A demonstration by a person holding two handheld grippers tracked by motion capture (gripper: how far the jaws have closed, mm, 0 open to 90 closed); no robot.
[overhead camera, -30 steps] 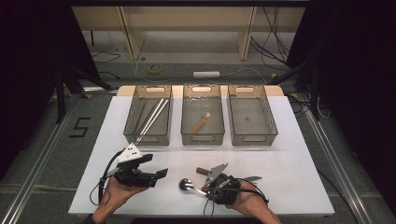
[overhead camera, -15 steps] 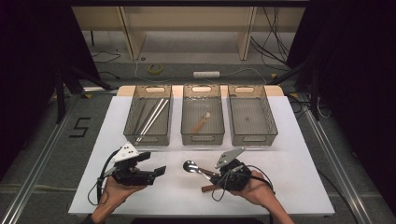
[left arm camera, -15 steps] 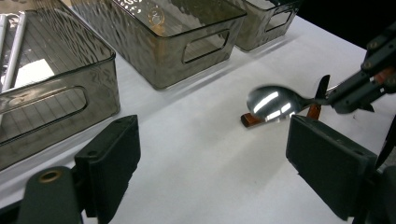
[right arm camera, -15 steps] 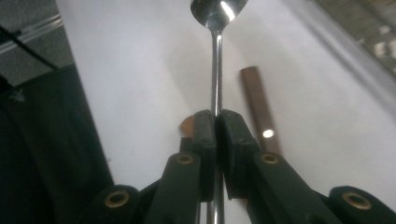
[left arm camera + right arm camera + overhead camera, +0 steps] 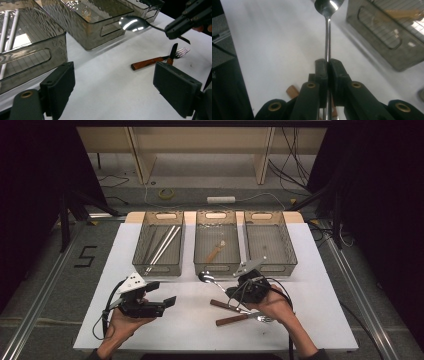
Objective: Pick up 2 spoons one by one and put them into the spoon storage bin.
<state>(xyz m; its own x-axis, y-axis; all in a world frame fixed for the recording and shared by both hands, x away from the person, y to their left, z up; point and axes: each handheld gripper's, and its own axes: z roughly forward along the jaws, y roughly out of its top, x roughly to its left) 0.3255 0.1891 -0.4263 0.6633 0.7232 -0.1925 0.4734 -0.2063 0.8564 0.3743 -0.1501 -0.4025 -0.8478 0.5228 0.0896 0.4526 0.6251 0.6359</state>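
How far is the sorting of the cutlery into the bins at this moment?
Done: the left bin holds chopsticks, the middle bin a wooden utensil. In hand: the right tool is shut on a spoon, held above the table before the bins. Left: a fork and a knife lie on the table; the left tool is open.

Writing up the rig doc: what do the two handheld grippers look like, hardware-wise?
Both are black. The left gripper has two broad, flat rectangular pads, brass-coloured rivets at the linkage, a white-grey three-cornered plate with dark dots on top and a black cable looping off its rear. The right gripper has the same black jaws, brass rivets, a grey plate and black cables.
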